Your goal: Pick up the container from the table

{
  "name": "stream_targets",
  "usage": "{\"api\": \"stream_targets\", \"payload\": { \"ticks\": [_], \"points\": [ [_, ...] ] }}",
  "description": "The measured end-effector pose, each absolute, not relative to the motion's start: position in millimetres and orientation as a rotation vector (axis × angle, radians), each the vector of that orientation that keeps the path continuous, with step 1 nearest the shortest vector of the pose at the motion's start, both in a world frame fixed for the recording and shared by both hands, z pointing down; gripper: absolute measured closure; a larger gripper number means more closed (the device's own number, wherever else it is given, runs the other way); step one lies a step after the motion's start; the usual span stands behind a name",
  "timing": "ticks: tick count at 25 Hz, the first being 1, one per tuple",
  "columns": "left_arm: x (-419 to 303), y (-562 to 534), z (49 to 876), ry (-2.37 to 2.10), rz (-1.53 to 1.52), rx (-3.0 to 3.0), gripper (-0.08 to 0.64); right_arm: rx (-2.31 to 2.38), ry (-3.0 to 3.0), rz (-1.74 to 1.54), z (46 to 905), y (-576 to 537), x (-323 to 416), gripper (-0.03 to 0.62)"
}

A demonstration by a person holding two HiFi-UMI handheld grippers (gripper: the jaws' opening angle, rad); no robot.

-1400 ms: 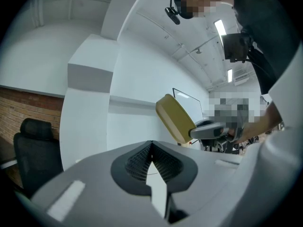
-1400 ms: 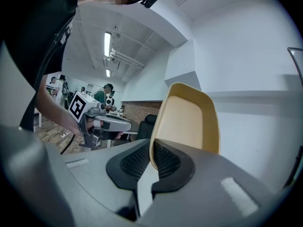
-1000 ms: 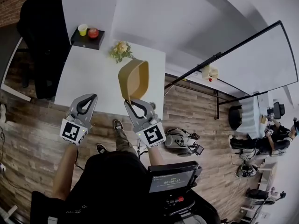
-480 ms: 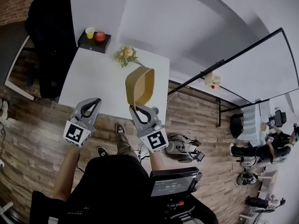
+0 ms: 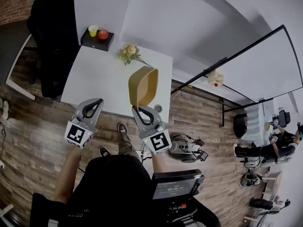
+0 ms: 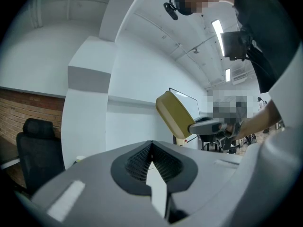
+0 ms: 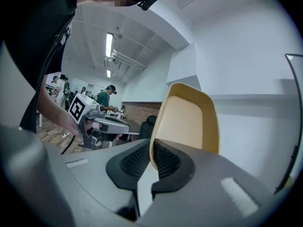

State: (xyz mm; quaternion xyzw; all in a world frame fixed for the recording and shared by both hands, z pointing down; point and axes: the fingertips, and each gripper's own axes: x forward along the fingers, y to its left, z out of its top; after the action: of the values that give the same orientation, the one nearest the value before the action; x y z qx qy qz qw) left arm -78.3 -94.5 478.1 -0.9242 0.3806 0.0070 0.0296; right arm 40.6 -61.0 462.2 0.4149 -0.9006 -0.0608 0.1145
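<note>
We find the right gripper clenched on the container. In the right gripper view its two ribbed black pads stand only a narrow gap apart, and that gap is filled by the container's thin near rim. The pads press on the rim from both sides, one on the inner face and one on the outer face. Nothing else touches this gripper.

The container is a mustard-tan tub with rounded corners. It is tipped up on edge, so that its pale inside faces left in the head view and its rim runs upward and away from the jaws. It is carried by this one grip alone. In the head view it lies over the near right part of the white table. The left gripper view shows it raised in the air with the white wall behind it, clear of any surface.

The left gripper is to the left of the container and well apart from it, over the near edge of the table. In its own view the jaws meet at the tip, with nothing between the pads.

At the far side of the table we note a bunch of flowers. Beyond it is a black tray bearing a yellow cup and a red round item. A black chair stands at the far left.
</note>
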Motion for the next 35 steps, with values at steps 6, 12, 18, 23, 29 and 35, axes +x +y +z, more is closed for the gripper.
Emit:
{"api": "stream_targets", "payload": {
  "ticks": [6, 12, 18, 23, 29, 35],
  "points": [
    [-83, -79, 489, 1.172, 0.012, -2.875, 0.561, 1.231, -2.638, -0.146, 471, -49, 36, 0.563],
    [-92, -73, 498, 1.184, -0.014, -2.889, 0.561, 1.224, -2.637, -0.126, 476, -47, 30, 0.563],
    [-97, -78, 496, 1.202, -0.015, -2.884, 0.561, 1.197, -2.647, -0.133, 477, -51, 23, 0.565],
    [-94, -85, 500, 1.199, -0.025, -2.889, 0.561, 1.191, -2.647, -0.126, 479, -61, 24, 0.565],
    [-88, -95, 501, 1.212, -0.035, -2.900, 0.561, 1.185, -2.646, -0.105, 481, -73, 31, 0.565],
    [-84, -107, 509, 1.220, -0.057, -2.909, 0.561, 1.177, -2.644, -0.084, 487, -89, 36, 0.565]
  ]
}}
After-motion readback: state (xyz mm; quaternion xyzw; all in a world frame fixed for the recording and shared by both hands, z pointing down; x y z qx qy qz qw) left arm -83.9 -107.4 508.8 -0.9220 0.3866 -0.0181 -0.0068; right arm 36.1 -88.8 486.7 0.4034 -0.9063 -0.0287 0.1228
